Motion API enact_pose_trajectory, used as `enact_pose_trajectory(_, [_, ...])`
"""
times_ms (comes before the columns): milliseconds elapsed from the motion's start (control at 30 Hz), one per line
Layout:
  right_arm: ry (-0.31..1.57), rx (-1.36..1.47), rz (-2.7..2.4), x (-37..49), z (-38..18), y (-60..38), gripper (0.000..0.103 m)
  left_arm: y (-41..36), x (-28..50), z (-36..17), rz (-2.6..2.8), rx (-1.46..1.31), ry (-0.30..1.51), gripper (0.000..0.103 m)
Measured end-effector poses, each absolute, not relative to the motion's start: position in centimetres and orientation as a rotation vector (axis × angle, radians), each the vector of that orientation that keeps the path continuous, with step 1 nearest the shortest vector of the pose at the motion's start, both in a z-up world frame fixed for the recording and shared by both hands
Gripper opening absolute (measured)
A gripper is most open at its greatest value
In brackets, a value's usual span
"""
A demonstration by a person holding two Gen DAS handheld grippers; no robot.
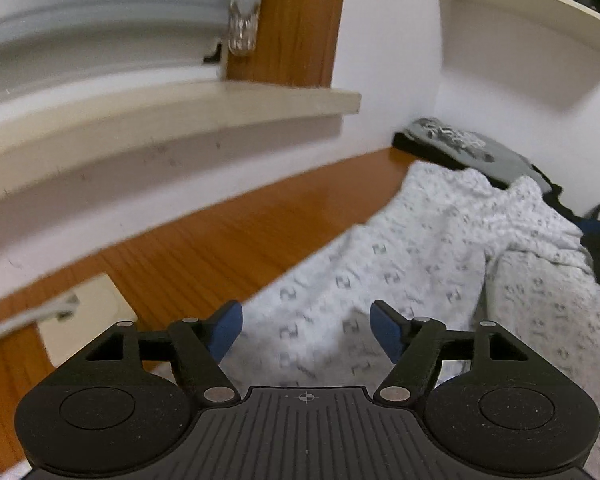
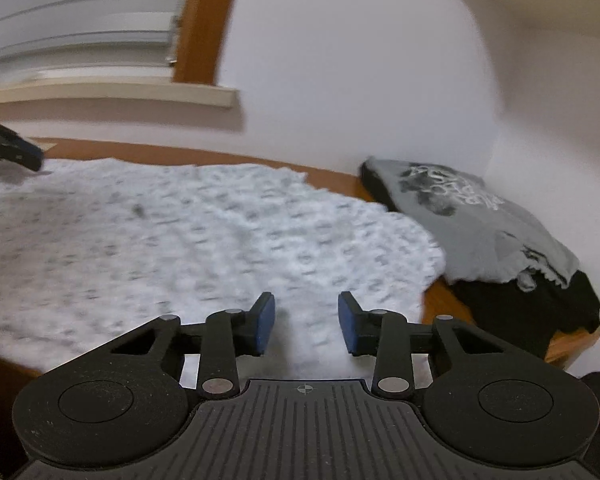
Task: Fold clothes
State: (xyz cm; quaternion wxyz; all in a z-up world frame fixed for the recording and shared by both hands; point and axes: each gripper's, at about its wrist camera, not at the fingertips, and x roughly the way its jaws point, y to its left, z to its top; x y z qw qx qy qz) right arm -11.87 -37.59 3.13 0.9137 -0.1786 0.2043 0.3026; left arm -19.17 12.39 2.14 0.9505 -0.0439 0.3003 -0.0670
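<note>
A white garment with a small grey pattern [image 1: 420, 260] lies spread and rumpled on the wooden tabletop [image 1: 204, 248]. My left gripper [image 1: 306, 332] hovers over its near-left edge, blue pads wide apart and open, nothing between them. In the right wrist view the same garment [image 2: 180, 220] fills the middle. My right gripper [image 2: 306, 324] sits over its near edge with the jaws partly apart; the cloth shows through the gap and the pads do not press on it. The left gripper's fingertips [image 2: 28, 158] show at the far left edge of the cloth.
A folded grey printed T-shirt [image 2: 480, 220] rests on a black garment [image 2: 520, 308] in the back right corner by the white wall. A window sill [image 1: 180, 108] overhangs the table's far side. A beige plate with a cable [image 1: 88, 312] sits at the left. A shelf [image 1: 520, 28] hangs above.
</note>
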Motion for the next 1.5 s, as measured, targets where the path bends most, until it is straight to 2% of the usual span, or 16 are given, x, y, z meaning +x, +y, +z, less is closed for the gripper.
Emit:
enact_pose_trajectory(100, [0.45,-0.358,0.642,-12.9,3.2,-36.5,0.033,13.0,-19.6,2.1,-0.127,-0.106,0.592,0.078])
enact_pose_trajectory(400, [0.486,-0.434,0.528,-15.9,2.0,-36.7,0.033,13.5,-19.2,2.0,-0.106,-0.13,0.598,0.078])
enact_pose_trajectory(633, [0.615,-0.42,0.466,-15.6,-1.8,-38.3,0.032,13.6,-19.3,2.1,-0.107,-0.128,0.592,0.078])
enact_pose_trajectory(800, [0.586,-0.338,0.38,-16.0,-4.3,-38.8,0.032,13.6,-19.3,2.1,-0.108,-0.128,0.589,0.079])
enact_pose_trajectory(900, [0.613,-0.238,0.377,-15.7,-5.0,-38.8,0.035,13.6,-19.3,2.1,-0.11,-0.127,0.591,0.08])
enact_pose_trajectory(967, [0.608,-0.198,0.371,-15.8,-5.4,-38.7,0.042,13.6,-19.3,2.1,-0.112,-0.127,0.59,0.08])
enact_pose_trajectory(1300, [0.615,-0.156,0.3,-15.3,-6.4,-38.3,0.045,13.7,-19.4,2.1,-0.113,-0.13,0.595,0.081])
enact_pose_trajectory(1400, [0.631,-0.125,0.276,-14.7,-7.3,-39.1,0.041,13.8,-19.4,2.1,-0.112,-0.133,0.596,0.081])
enact_pose_trajectory(1467, [0.628,-0.102,0.268,-14.2,-7.4,-39.9,0.011,13.8,-19.4,2.1,-0.112,-0.136,0.597,0.081])
enact_pose_trajectory(1500, [0.619,-0.099,0.263,-14.2,-7.1,-40.4,0.008,13.8,-19.4,2.1,-0.112,-0.137,0.598,0.081])
